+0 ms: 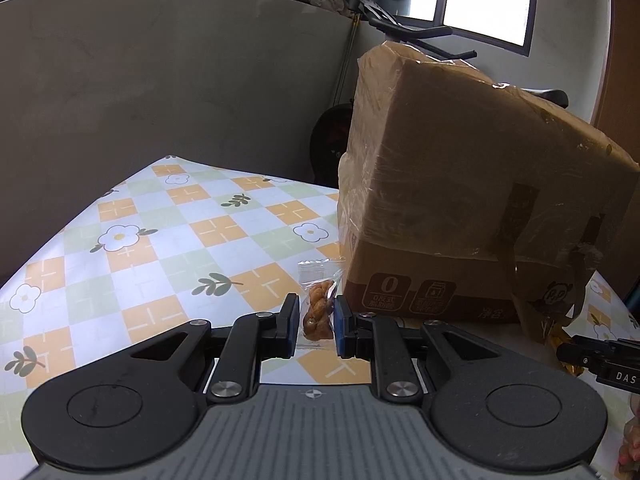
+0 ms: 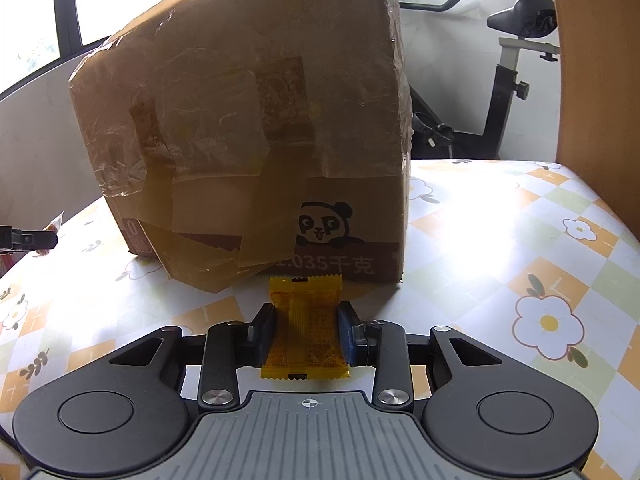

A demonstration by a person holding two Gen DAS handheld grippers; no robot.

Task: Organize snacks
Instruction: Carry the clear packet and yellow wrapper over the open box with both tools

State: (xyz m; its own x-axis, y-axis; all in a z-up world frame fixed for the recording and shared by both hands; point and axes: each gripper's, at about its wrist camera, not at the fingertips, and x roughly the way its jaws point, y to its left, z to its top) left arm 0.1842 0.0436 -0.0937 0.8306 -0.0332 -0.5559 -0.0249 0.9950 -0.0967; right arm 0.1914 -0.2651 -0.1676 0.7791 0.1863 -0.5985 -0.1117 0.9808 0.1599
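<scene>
Snacks sit in both of my grips. My left gripper has its jaws drawn in on a clear packet with a twisted fried dough snack inside; the blue pads press its two sides, and the packet's crimped top edge stands up past my fingertips. Below those jaws lies the checked, flower-printed tablecloth. Just ahead and to the right of them stands a large cardboard box wrapped in shiny tape, with printed icons along its lower edge. Far to the right of my left jaws, the tip of my other gripper pokes into the left wrist view.

My right gripper is closed on a yellow snack packet. The pads clamp its long sides, one serrated end reaches out beyond my fingertips and the other end hangs back toward the gripper body. Straight ahead of these jaws is the same cardboard box, its panda print just above and beyond the packet; loose brown tape flaps hang down to the left. The tablecloth spreads to the right of my jaws, and an exercise bike stands past the table's far edge.
</scene>
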